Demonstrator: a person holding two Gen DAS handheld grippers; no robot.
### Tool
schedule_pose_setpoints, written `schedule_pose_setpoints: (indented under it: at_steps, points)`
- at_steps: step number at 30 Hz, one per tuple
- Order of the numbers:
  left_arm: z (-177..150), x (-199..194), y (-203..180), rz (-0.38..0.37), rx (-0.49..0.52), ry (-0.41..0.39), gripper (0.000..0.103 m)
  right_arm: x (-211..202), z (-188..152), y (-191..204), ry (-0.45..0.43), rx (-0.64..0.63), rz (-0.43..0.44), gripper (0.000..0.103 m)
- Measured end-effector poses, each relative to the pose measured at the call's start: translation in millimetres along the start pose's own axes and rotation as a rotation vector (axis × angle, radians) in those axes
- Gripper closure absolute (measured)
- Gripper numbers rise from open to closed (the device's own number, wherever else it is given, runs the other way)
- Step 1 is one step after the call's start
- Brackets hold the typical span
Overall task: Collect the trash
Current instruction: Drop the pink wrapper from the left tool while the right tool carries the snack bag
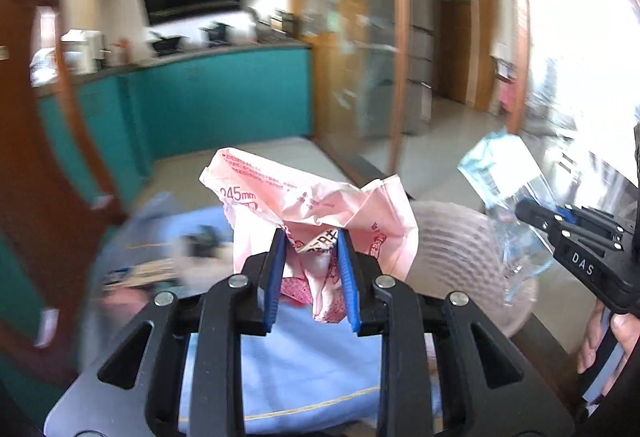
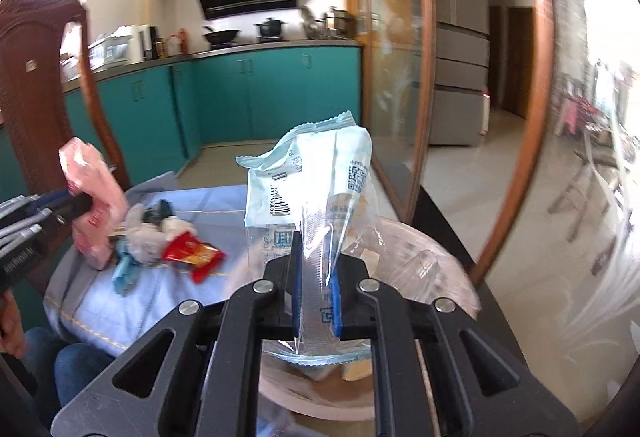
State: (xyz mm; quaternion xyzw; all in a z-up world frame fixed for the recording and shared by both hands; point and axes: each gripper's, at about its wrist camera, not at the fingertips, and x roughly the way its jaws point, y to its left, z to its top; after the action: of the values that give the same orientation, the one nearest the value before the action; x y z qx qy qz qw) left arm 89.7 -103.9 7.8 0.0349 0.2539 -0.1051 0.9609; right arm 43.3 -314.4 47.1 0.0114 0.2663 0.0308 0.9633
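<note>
Left gripper (image 1: 311, 237): jaws narrow, blue pads clamped on a crumpled pink plastic wrapper w/ red print (image 1: 304, 205); wrapper bunches up above the fingertips, held in the air over the tabletop. Seen also from right wrist view at far left, pink wrapper sticking out of it.

Right gripper (image 2: 314, 237): jaws closed tight on a clear plastic bag w/ pale blue printed top, barcode and QR code (image 2: 312, 177); bag stands up above the fingertips, thin film pinched btw the pads. Held over the bin.

Bin: round pale pink bin w/ clear plastic liner (image 2: 420, 257), just right of the cloth, below and ahead of the right gripper; some wrappers visible inside, can't tell which.

Tabletop: covered by a light blue cloth w/ yellow stitched line (image 2: 160, 301).

Trash left on cloth: small heap near the cloth's far-left part – red snack wrapper (image 2: 192, 253), crumpled white tissue (image 2: 146, 237), light blue wrapper (image 2: 126, 273), something dark green (image 2: 160, 211). All touching or just beside each other, well apart from the bin.

Person: hand (image 1: 608, 345) on the right gripper's grip at right edge of left wrist view; jeans-clad legs (image 2: 68, 361) at lower left, under the cloth's edge.

Backdrop: brown carved wooden chair back (image 2: 36, 85) beyond the cloth at left; teal kitchen cabinets (image 2: 260, 97) further back.
</note>
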Motion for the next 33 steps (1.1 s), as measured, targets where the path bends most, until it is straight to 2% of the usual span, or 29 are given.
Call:
schedule_pose_setpoints:
  at_steps: [6, 12, 14, 15, 16, 18, 19, 20, 21, 22, 23, 26, 27, 29, 31, 32, 33]
  points:
    - [-1.2, 53.7, -60.0, -0.153, 0.078, 0.087, 0.076, -4.2, -7.7, -37.7, 0.030, 0.044, -0.079, 0.091]
    - [-7.8, 94.8, -98.5, -0.222, 0.134, 0.159, 0.075, 0.6, -8.3, -49.8, 0.045, 0.061, -0.104, 0.091]
    - [-7.5, 104.1, -104.0, -0.254, 0.143, 0.172, 0.068, 6.3, -7.1, -47.2, 0.054, 0.065, -0.100, 0.091]
    - [-8.0, 106.1, -104.1, -0.261, 0.145, 0.173, 0.058, 9.2, -6.8, -45.1, 0.060, 0.065, -0.097, 0.091]
    - [-8.1, 106.9, -103.2, -0.254, 0.150, 0.170, 0.041, 11.4, -6.7, -44.1, 0.064, 0.064, -0.095, 0.091]
    - [-8.2, 102.8, -98.8, -0.213, 0.156, 0.145, 0.027, 19.0, -5.2, -40.5, 0.072, 0.061, -0.108, 0.090]
    - [-8.9, 99.6, -92.6, -0.189, 0.156, 0.133, 0.024, 23.6, -4.4, -38.7, 0.077, 0.060, -0.116, 0.088]
    - [-7.7, 96.9, -88.1, -0.166, 0.153, 0.133, 0.022, 25.7, -4.1, -41.9, 0.082, 0.059, -0.117, 0.076]
    - [-7.4, 94.0, -82.0, -0.137, 0.145, 0.134, 0.021, 30.8, -3.7, -38.2, 0.092, 0.055, -0.110, 0.058]
    - [-7.8, 91.3, -70.0, -0.097, 0.129, 0.132, 0.021, 34.1, -3.0, -35.7, 0.097, 0.050, -0.106, 0.047]
    - [-7.6, 88.0, -58.4, -0.059, 0.110, 0.127, 0.021, 38.2, -2.4, -29.4, 0.100, 0.038, -0.103, 0.032]
    - [-12.9, 77.5, -10.5, 0.091, 0.029, 0.115, 0.021, 46.3, 0.6, -6.8, 0.099, -0.003, -0.056, 0.030]
    - [-18.0, 75.8, 13.2, 0.160, -0.018, 0.122, 0.022, 50.2, 2.8, 4.4, 0.097, -0.011, -0.016, 0.030]
    - [-31.3, 76.5, 57.1, 0.267, -0.119, 0.162, 0.028, 59.5, 7.7, 23.2, 0.112, -0.004, 0.079, 0.030]
    - [-44.5, 86.1, 93.8, 0.324, -0.194, 0.234, 0.034, 78.3, 11.7, 48.6, 0.141, 0.003, 0.180, 0.029]
    - [-53.8, 94.2, 114.1, 0.339, -0.247, 0.288, 0.036, 88.4, 13.6, 61.7, 0.157, -0.011, 0.198, 0.029]
    - [-58.2, 98.9, 130.5, 0.309, -0.331, 0.329, 0.039, 101.4, 14.1, 79.2, 0.177, -0.042, 0.219, 0.029]
